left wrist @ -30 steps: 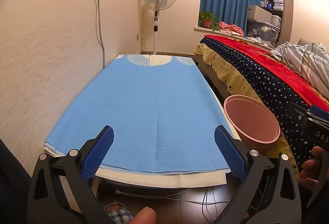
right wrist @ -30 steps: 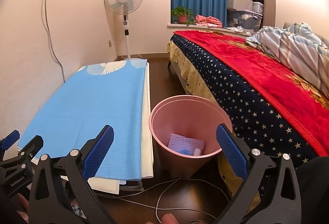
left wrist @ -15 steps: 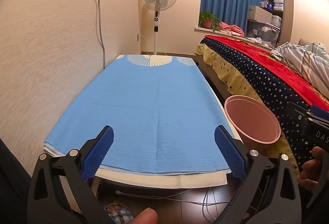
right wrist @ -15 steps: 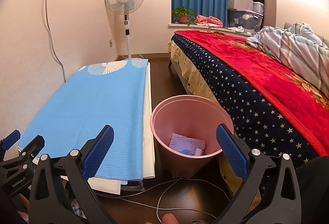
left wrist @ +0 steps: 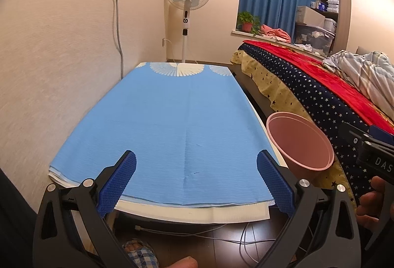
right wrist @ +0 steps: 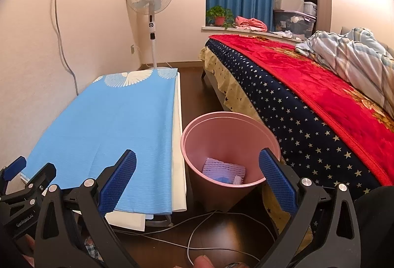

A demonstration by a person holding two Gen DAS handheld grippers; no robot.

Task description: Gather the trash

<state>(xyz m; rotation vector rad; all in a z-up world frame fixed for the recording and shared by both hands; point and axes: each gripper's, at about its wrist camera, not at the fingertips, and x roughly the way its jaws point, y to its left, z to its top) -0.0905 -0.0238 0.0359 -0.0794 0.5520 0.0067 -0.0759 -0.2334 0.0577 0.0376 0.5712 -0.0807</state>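
A pink trash bin (right wrist: 229,142) stands on the floor between the table and the bed; it also shows in the left wrist view (left wrist: 299,142). Inside it lie a white foam net wrapper (right wrist: 222,167) and small blue and white scraps. My right gripper (right wrist: 197,176) is open and empty, held just in front of the bin's near rim. My left gripper (left wrist: 195,178) is open and empty, over the near edge of the table covered by a blue cloth (left wrist: 172,120). The cloth's top is bare.
A bed with a red and star-patterned blanket (right wrist: 307,95) runs along the right. A standing fan (right wrist: 150,2) is at the far wall. White cables (right wrist: 209,226) lie on the dark floor below the bin. The wall is close on the left.
Almost nothing has changed. Both grippers stay open; the right view has drifted very slightly toward the bin.
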